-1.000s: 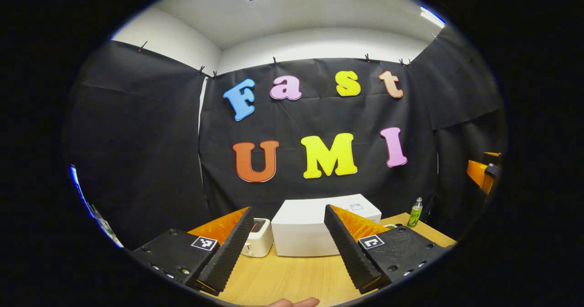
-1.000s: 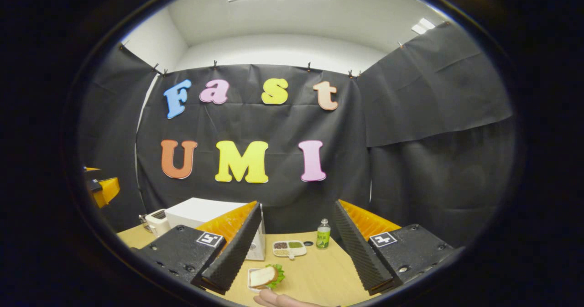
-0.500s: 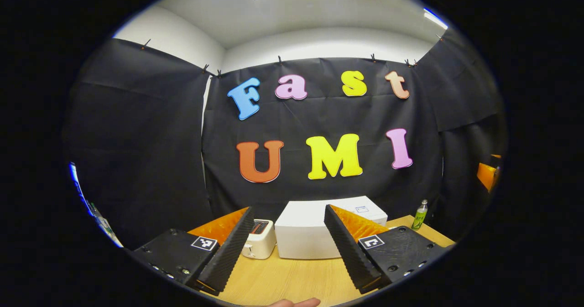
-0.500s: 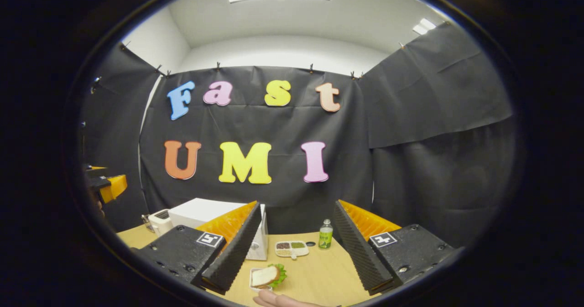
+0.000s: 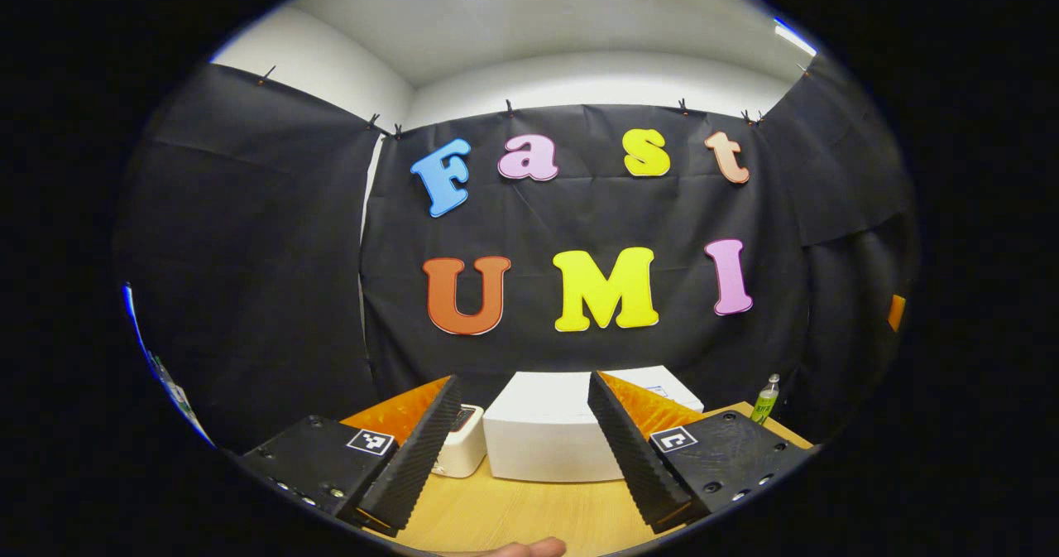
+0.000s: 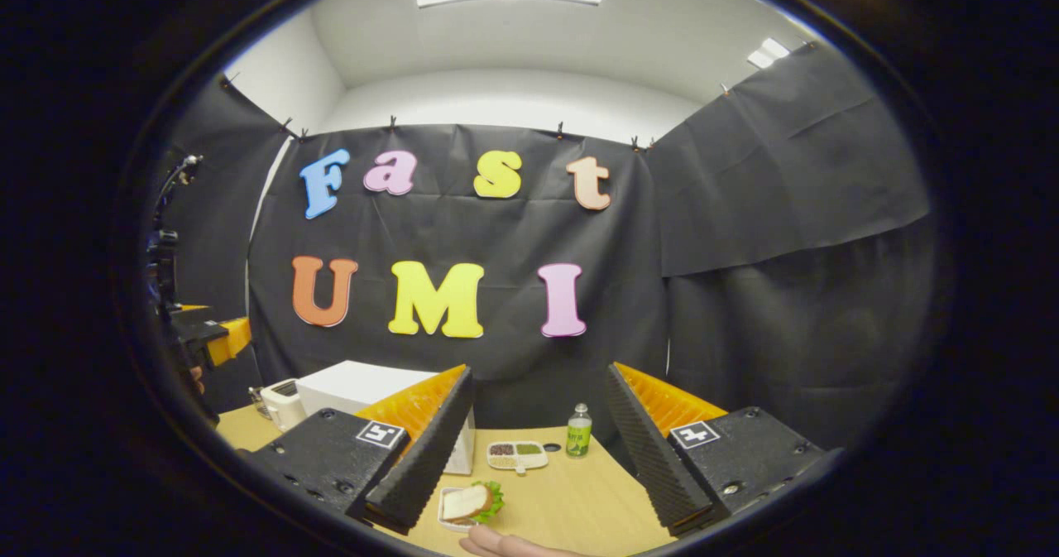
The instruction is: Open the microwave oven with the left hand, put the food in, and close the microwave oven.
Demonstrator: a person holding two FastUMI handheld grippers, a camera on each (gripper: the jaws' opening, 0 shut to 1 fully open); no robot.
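The white microwave [image 5: 542, 445] stands at the back of the wooden table [image 5: 513, 516], its door shut. My left gripper [image 5: 523, 385] hovers open and empty in front of it, well short of it. In the right gripper view the microwave [image 6: 352, 383] is at the back left. The food, a sandwich with lettuce on a small white tray [image 6: 463, 503], lies on the table just ahead of my right gripper [image 6: 538, 375], which is open and empty above it. The left gripper [image 6: 207, 338] shows at the far left edge.
A white toaster [image 5: 459, 449] stands left of the microwave. A green bottle [image 6: 579, 431] and a divided dish of small foods [image 6: 517, 455] sit to the microwave's right. A fingertip [image 6: 505, 544] shows at the bottom edge. Black cloth walls close the booth.
Both grippers drifted slightly, still open. In the left gripper view the microwave sits lower and the right gripper slid towards the right edge. The sandwich shifted a little left in the right gripper view.
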